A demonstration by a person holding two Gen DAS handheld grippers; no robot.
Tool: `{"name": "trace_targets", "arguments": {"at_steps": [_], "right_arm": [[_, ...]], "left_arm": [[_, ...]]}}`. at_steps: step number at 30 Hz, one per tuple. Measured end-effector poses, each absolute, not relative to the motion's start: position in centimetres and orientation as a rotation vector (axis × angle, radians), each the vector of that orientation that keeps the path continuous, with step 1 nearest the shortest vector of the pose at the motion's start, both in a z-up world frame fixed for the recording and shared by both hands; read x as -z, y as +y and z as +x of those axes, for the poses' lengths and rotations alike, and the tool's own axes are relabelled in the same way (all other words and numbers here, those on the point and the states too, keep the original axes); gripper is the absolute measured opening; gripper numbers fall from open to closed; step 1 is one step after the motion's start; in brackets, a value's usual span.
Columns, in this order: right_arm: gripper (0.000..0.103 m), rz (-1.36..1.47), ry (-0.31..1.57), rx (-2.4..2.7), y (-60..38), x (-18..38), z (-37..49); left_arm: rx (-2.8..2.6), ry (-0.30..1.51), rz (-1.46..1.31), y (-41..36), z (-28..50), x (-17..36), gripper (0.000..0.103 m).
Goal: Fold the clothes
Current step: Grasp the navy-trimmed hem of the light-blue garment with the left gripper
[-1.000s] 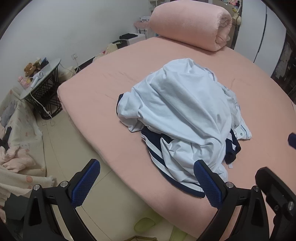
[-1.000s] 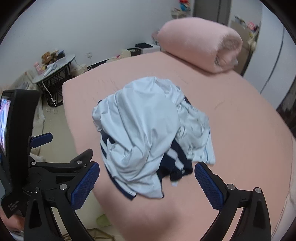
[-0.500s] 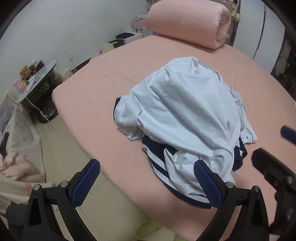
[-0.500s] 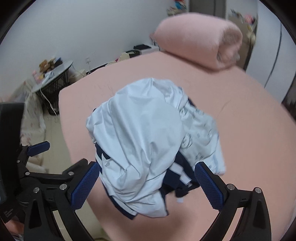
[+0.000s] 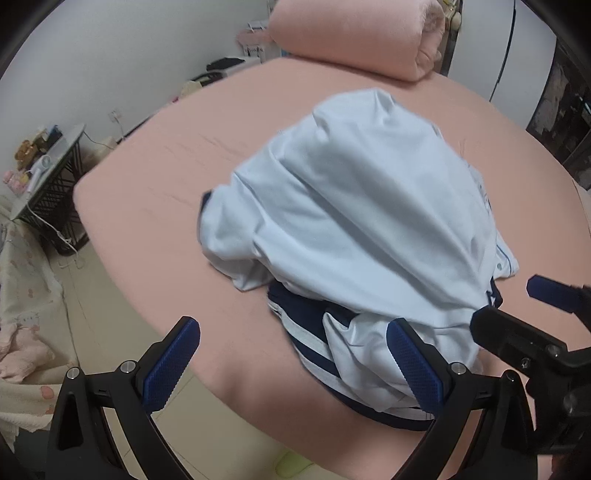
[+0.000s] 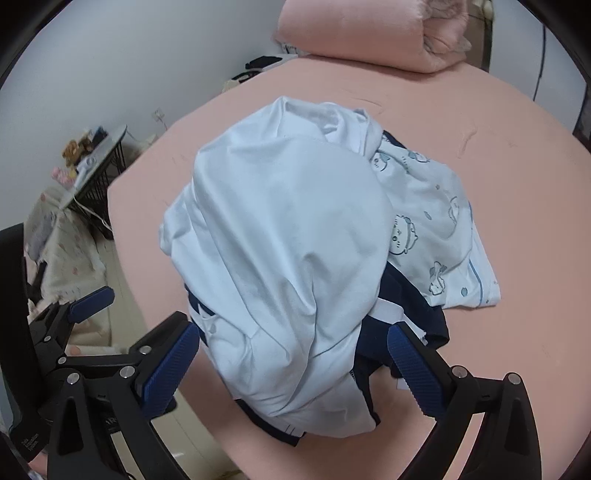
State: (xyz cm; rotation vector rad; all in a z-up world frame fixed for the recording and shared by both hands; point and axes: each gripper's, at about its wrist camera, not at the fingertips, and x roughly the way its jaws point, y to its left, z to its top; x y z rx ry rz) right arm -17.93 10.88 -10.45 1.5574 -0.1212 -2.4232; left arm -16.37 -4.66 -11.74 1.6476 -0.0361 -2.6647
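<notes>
Near the bed [image 5: 155, 206] edge, the clothes [image 6: 288, 258] lie heaped and unfolded, with 2 grippers, left [image 5: 295, 363] and right [image 6: 295, 365], spread wide and empty, apparently poised to grasp.

A pink bed [image 5: 147, 206] fills most of both views, its sheet smooth with a few faint creases. At 12 o'clock, at the far end of the bed, lies a rolled pink blanket [image 5: 351, 35]. At 9 o'clock, off the bed's corner, stands a small side table [image 5: 51, 155] with a black wire base; soft toys [image 5: 26, 149] and small pale items crowd its top, and a white cable [image 5: 55, 229] hangs from it. A floral fabric [image 5: 26, 280] spreads at 8 o'clock over the pale tiled floor [image 5: 107, 325]. White wardrobe doors [image 5: 524, 55] stand at 1 o'clock. A plain white wall [image 5: 129, 48] with a socket [image 5: 115, 113] runs across 11 o'clock.
</notes>
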Motion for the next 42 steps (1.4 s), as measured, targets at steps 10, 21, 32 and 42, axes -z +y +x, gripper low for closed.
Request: {"name": "trace_targets", "arguments": {"at_steps": [10,21,32,42], "right_arm": [[0.095,1.534,-0.055,2.466,10.7,11.6,-19.1],[0.093,1.718,-0.342,2.332,13.1,14.1,-21.4],[0.093,1.728,-0.221,2.300,10.7,14.6,-22.0],[0.066,1.726,-0.147,2.341,9.7,14.4,-23.2]], "left_arm": [[2.681,0.083,1.628,-5.3,-16.9,13.4,0.103],[2.689,0.368,1.684,-6.8,-18.9,15.3,0.103],[2.584,0.647,1.725,-8.5,-21.6,17.1,0.103],[2.547,0.741,1.772,-7.6,-23.3,18.3,0.103]]}}
